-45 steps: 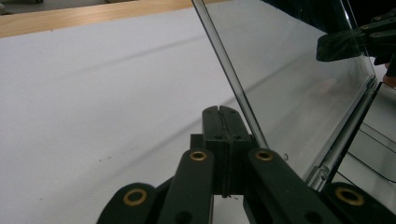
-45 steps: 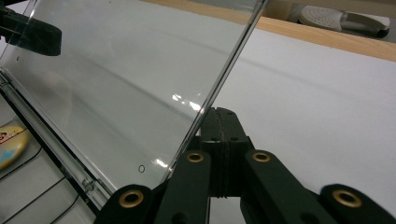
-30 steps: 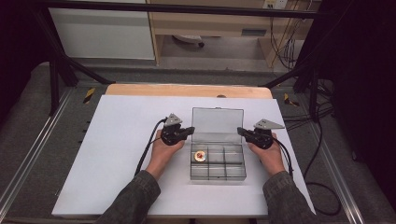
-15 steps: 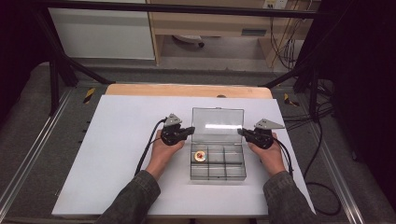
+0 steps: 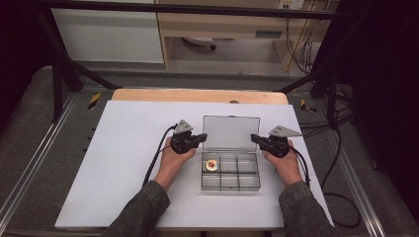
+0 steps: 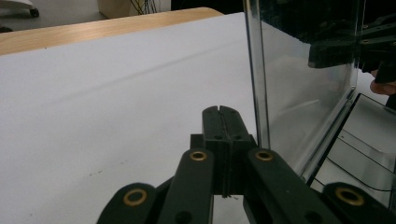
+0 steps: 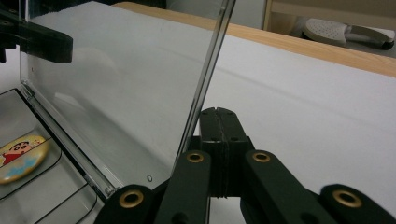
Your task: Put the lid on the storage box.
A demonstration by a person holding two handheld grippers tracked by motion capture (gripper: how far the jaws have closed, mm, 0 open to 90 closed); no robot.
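Observation:
A clear plastic compartment box (image 5: 230,170) sits in the middle of the white table, its lid (image 5: 231,132) standing open at the back. A round cartoon badge (image 5: 212,165) lies in the box's back left compartment, and the same badge (image 7: 17,156) shows at the lower left of the right gripper view. My left gripper (image 5: 201,138) is shut and empty, with its tip at the lid's left edge (image 6: 256,74). My right gripper (image 5: 255,138) is shut and empty too, its tip at the lid's right edge (image 7: 208,70). Whether either tip touches the lid I cannot tell.
The white table top (image 5: 123,148) has free room left of the box and in front of it. A wooden strip (image 5: 197,95) runs along the far edge. Black cables (image 5: 336,163) lie on the floor at the right.

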